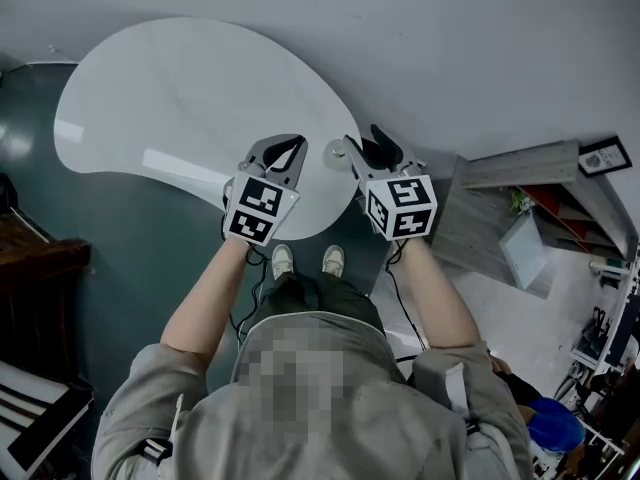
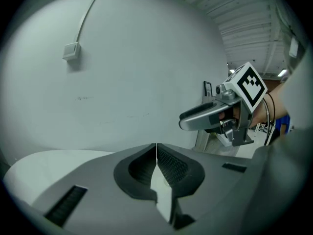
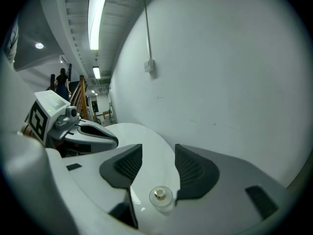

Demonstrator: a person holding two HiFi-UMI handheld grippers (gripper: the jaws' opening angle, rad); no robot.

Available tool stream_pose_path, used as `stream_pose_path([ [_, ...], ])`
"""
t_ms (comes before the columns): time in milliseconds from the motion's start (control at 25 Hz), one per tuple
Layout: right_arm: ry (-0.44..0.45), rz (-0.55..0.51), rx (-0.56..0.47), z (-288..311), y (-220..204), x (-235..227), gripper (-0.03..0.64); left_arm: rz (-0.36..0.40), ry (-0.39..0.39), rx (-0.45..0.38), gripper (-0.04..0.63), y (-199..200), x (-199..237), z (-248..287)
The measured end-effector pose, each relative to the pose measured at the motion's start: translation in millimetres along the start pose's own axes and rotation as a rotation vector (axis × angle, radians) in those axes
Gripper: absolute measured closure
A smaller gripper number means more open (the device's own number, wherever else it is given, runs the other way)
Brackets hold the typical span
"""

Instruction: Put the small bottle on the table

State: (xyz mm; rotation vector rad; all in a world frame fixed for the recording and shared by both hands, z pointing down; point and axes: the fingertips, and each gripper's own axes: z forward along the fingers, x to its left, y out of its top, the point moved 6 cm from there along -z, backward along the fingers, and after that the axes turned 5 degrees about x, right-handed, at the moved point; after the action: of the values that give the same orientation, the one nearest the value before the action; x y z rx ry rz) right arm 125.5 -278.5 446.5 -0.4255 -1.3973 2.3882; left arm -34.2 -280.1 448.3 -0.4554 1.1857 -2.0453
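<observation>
Wall [image 1: 480,38], plain and white, stands behind the rounded white surface [image 1: 170,98], which sits over a dark teal floor [image 1: 120,238]. You hold both tools above the surface's near edge, side by side and apart from each other. Your left tool [image 2: 156,153] has its jaws pressed together with nothing between them. Your right tool [image 3: 159,155] has its jaws standing apart, the pads gripping nothing. The small bottle [image 3: 160,198], clear with a gold cap, stands upright on the surface below that gap, close by the right-hand jaw; whether it touches that jaw you cannot tell.
</observation>
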Motion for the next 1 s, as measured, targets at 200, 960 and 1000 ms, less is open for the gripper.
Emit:
stream_pose_path([
  [200, -0.026, -0.031, -0.127, -41.8, 51.8, 8.4, 0.479, 0.042, 0.012, -0.086, 0.577, 48.0, 5.3, -40.1],
  [960, 0.033, -0.233, -0.534, -220.0, 177.0, 73.8, 0.581, 0.135, 0.101, -0.42, 0.577, 157.8, -20.7, -186.0],
  [1000, 0.026, -0.259, -0.536, -225.1, 176.7, 78.1, 0.581, 0.123, 0.093, -0.422, 0.577, 157.8, -22.0, -191.2],
])
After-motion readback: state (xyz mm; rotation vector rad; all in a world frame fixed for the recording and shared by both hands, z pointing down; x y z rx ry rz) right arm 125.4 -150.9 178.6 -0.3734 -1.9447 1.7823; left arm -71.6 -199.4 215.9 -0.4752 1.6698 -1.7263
